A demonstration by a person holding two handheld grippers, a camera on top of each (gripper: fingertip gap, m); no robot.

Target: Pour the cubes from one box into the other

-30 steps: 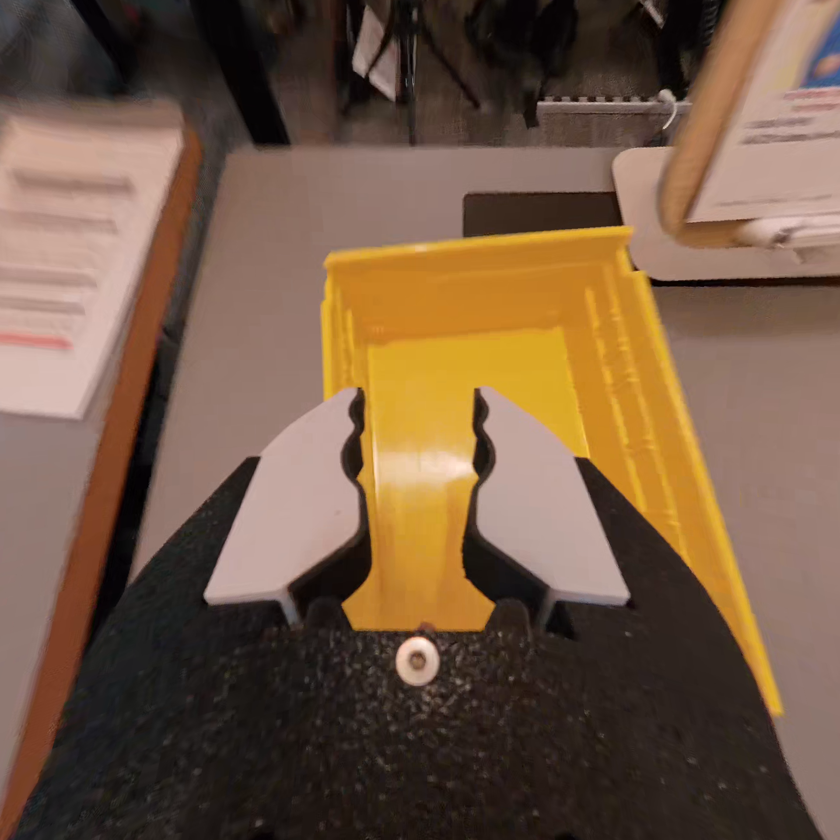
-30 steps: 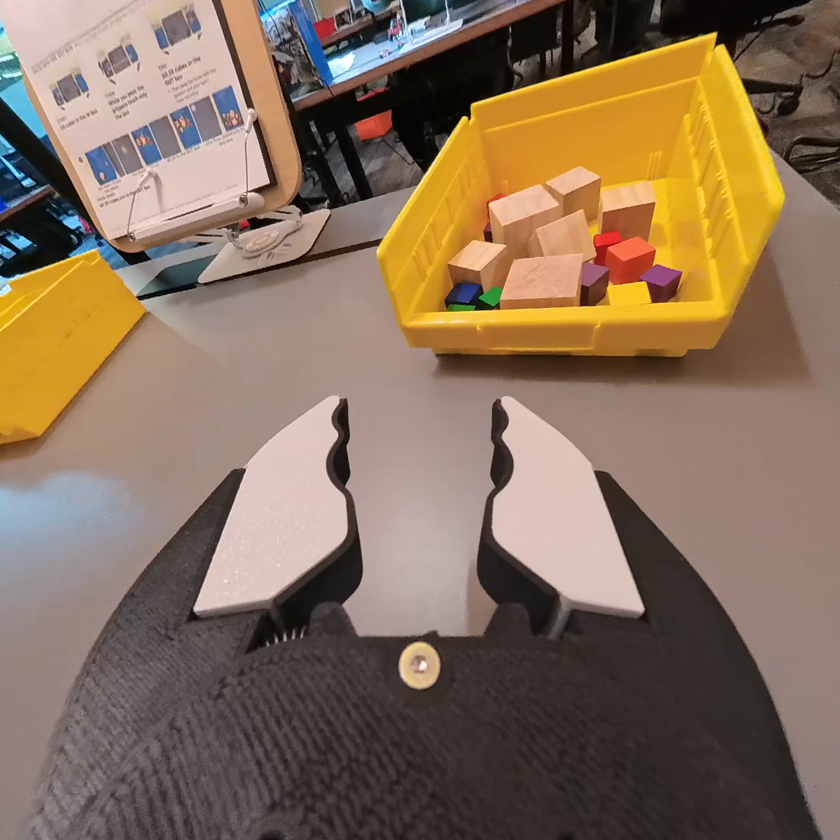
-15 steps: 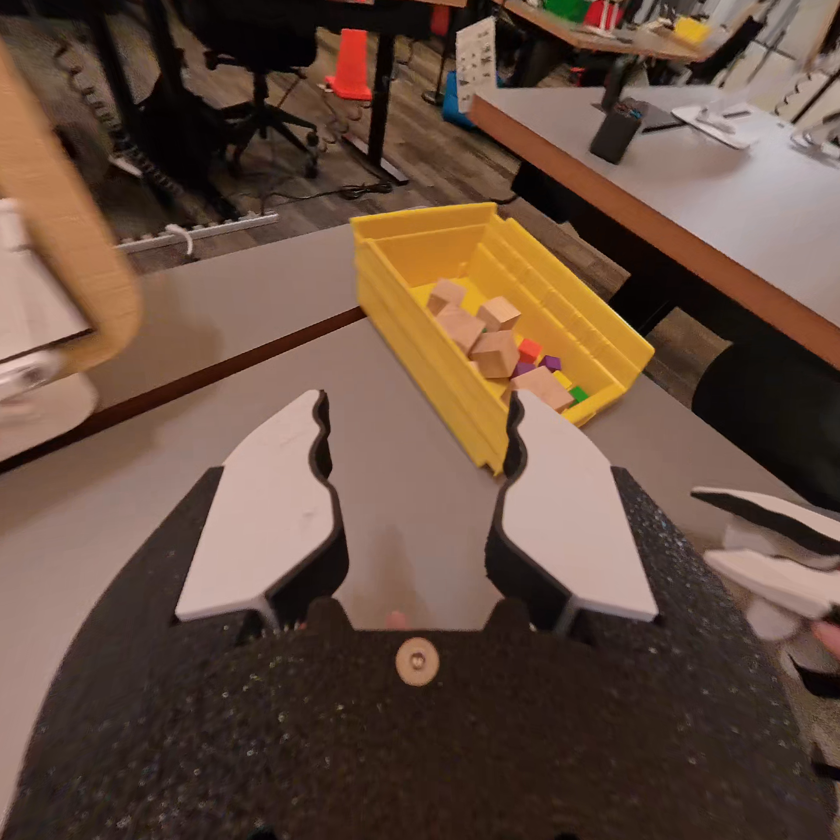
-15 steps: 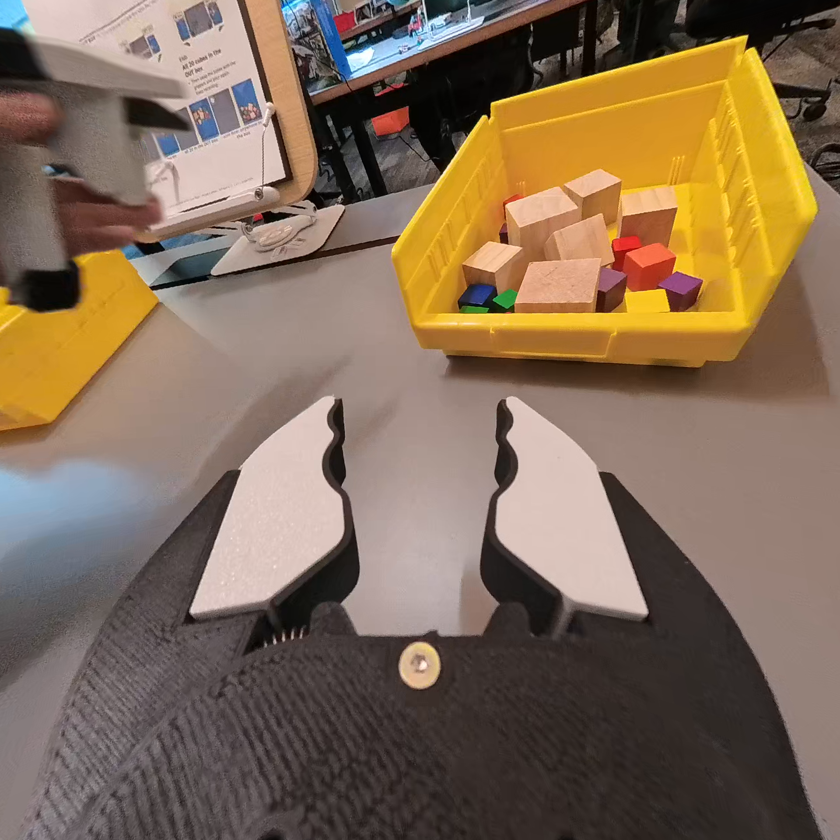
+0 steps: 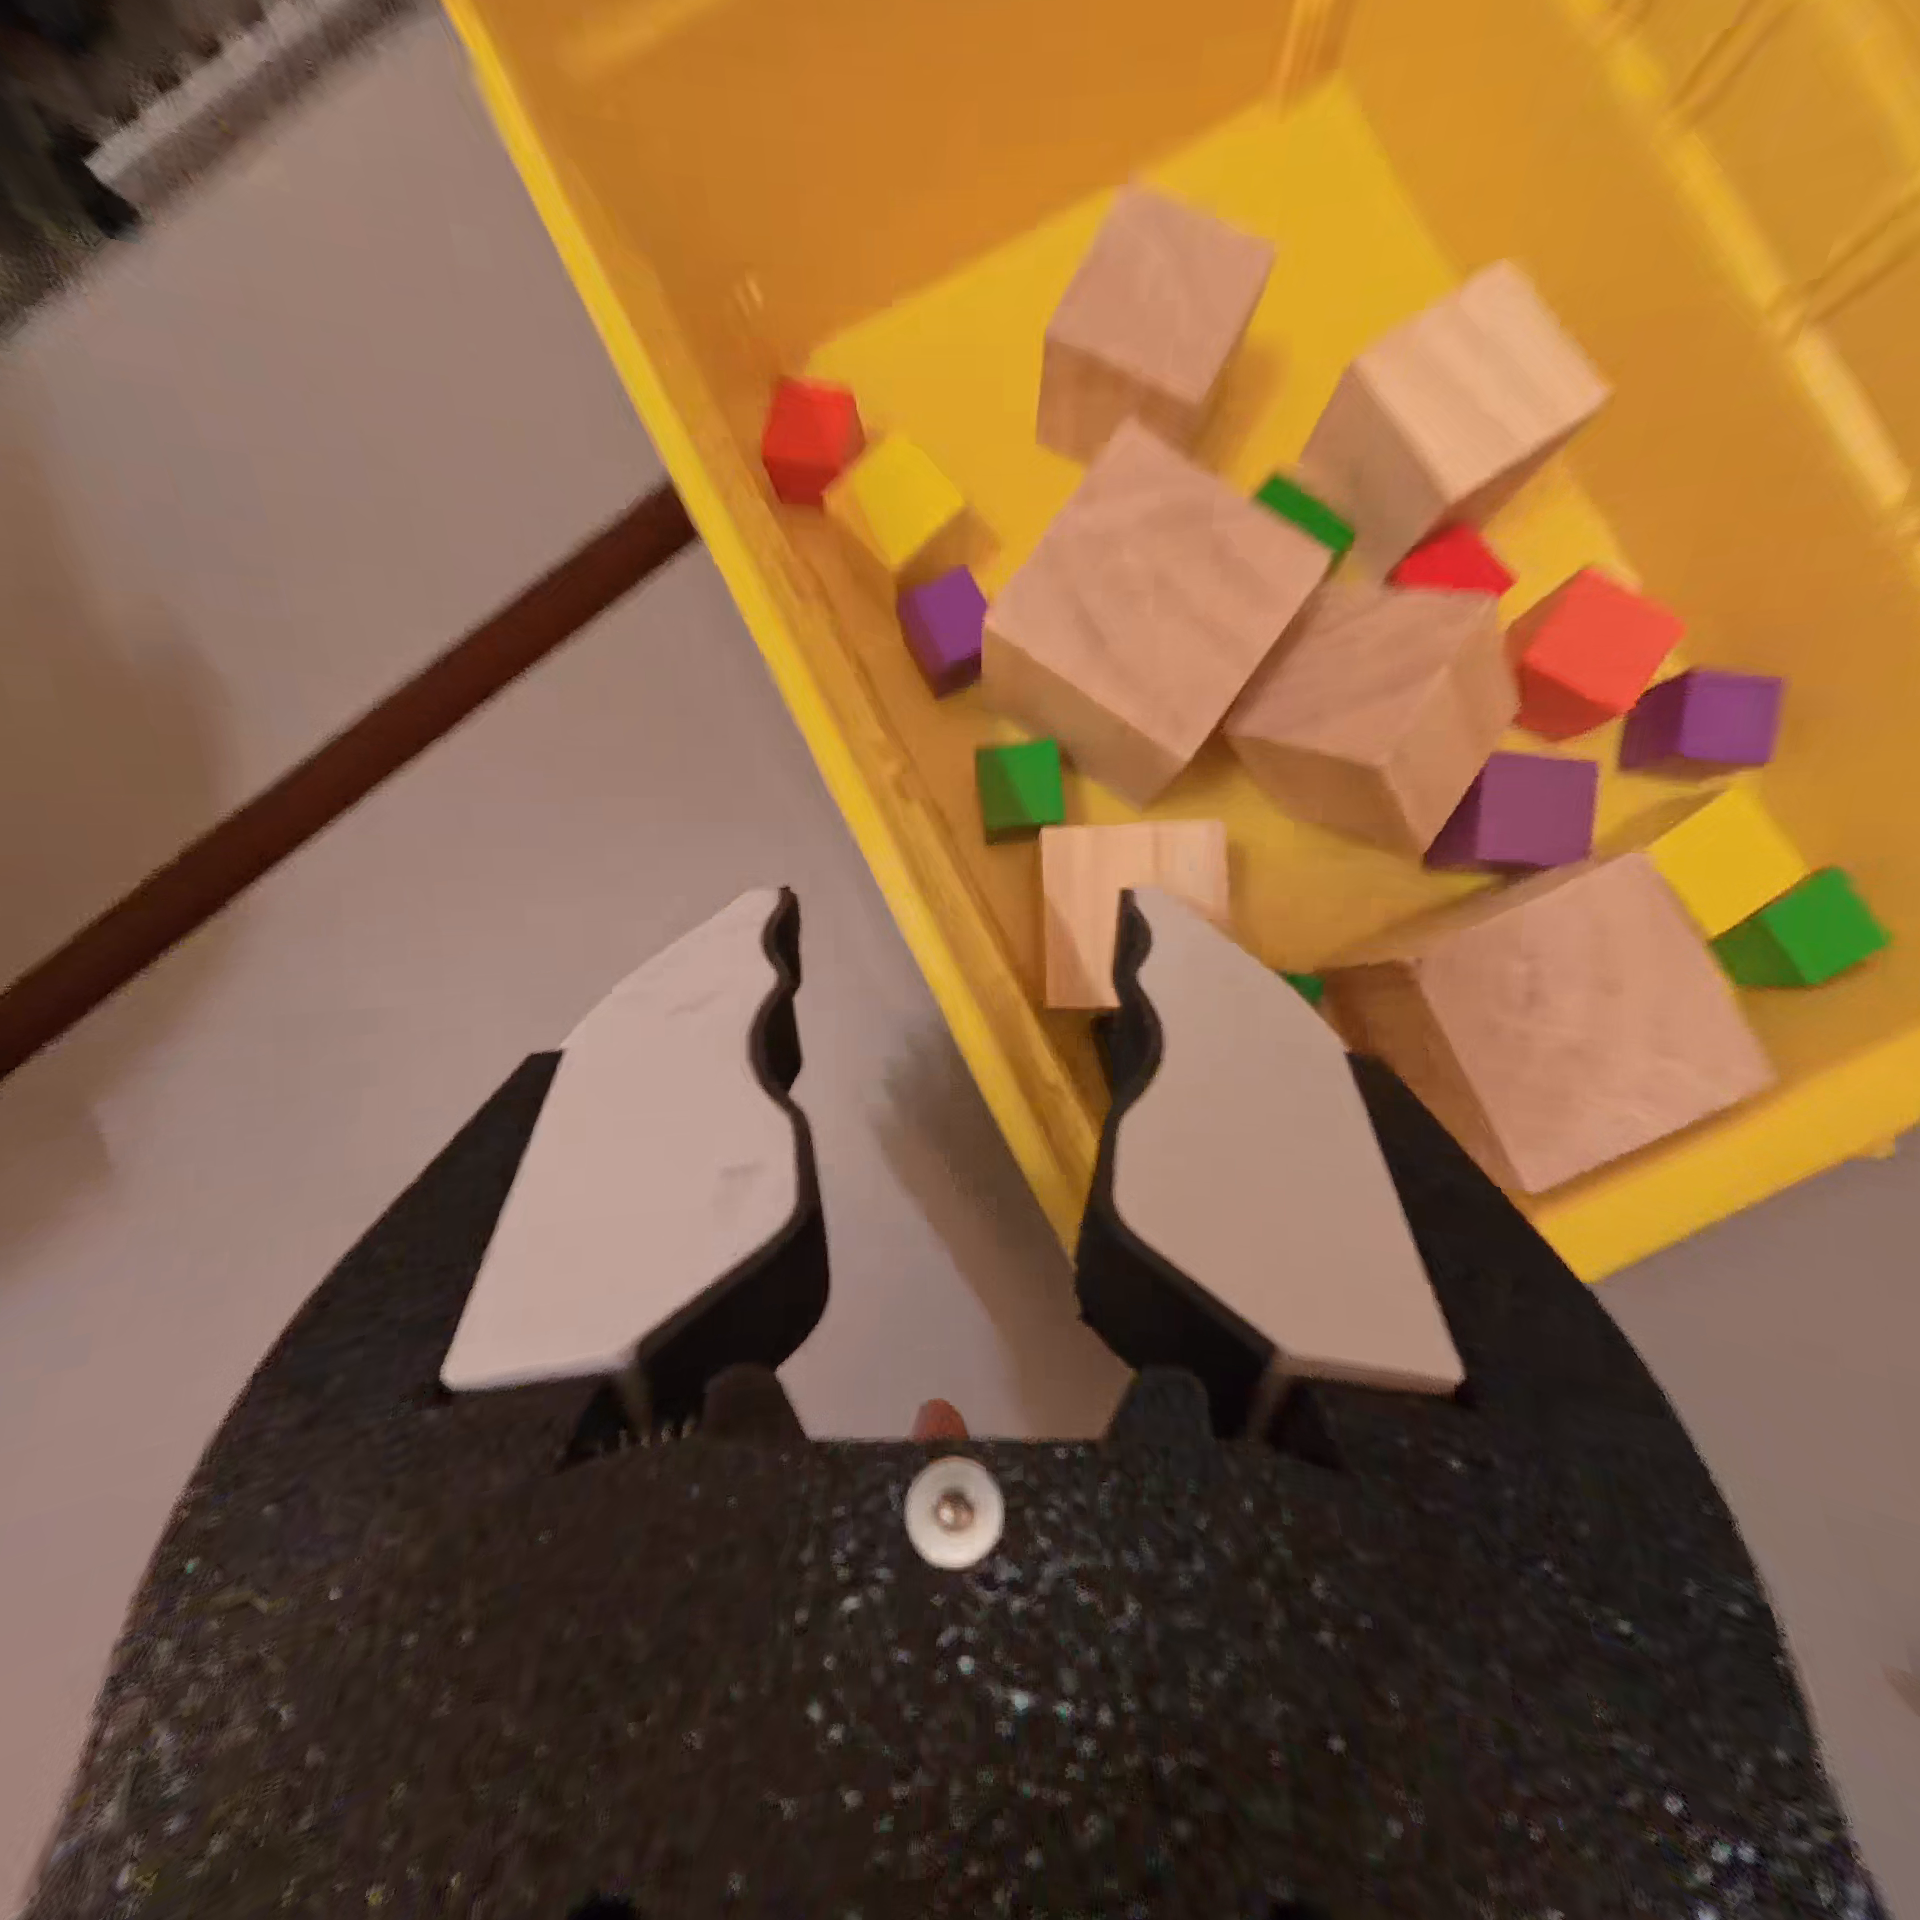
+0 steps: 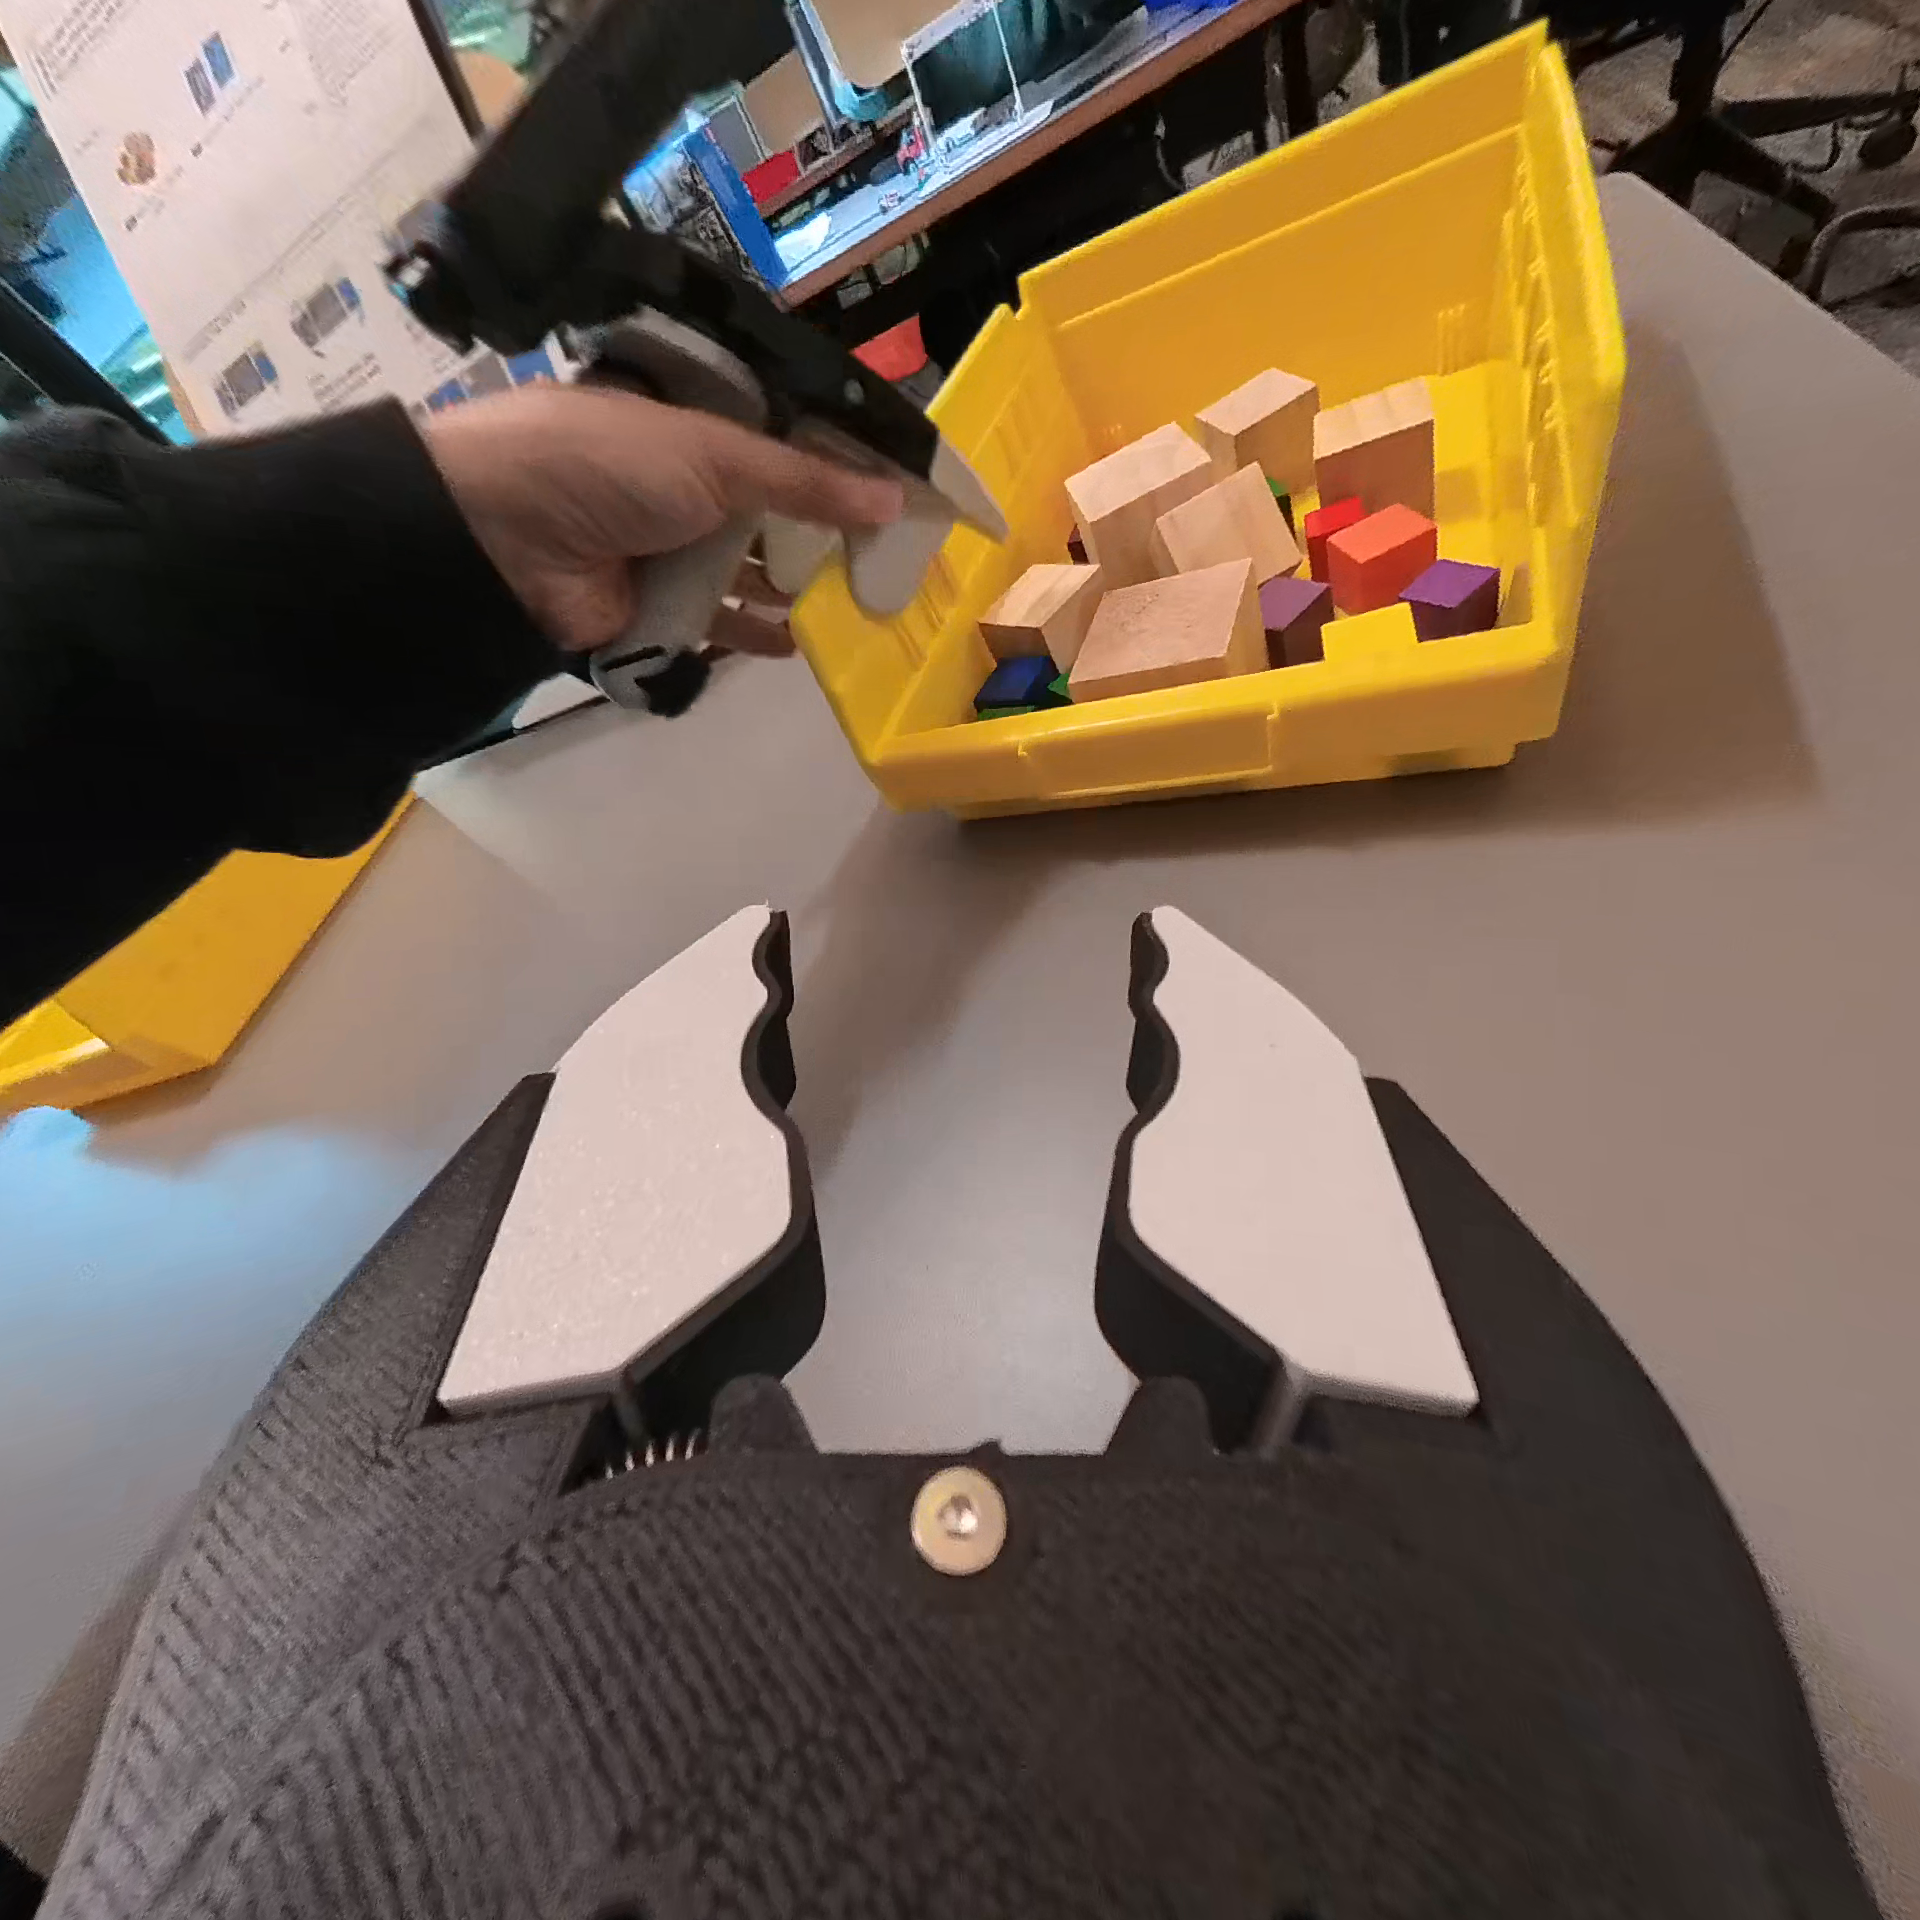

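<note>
A yellow box [image 6: 1351, 260] stands on the grey table and holds several wooden cubes [image 6: 1169, 629] and small coloured cubes [image 6: 1377, 556]. In the left wrist view the same box [image 5: 831, 623] fills the upper right, with wooden cubes [image 5: 1143, 613] inside. My left gripper [image 5: 956, 925] is open, its jaws either side of the box's near left wall. It also shows in the right wrist view [image 6: 925, 540], held by a hand at that wall. My right gripper [image 6: 961, 925] is open and empty above the table, short of the box. A second yellow box [image 6: 197, 977] lies at the left.
A stand with a printed instruction sheet [image 6: 249, 208] is behind the left arm's dark sleeve [image 6: 208, 644]. A dark seam [image 5: 343, 769] crosses the table left of the box. Other desks and chairs stand beyond the table.
My left gripper has swung from the empty box on the left across to the box with cubes and now stands at its left wall. My right gripper has moved slightly closer.
</note>
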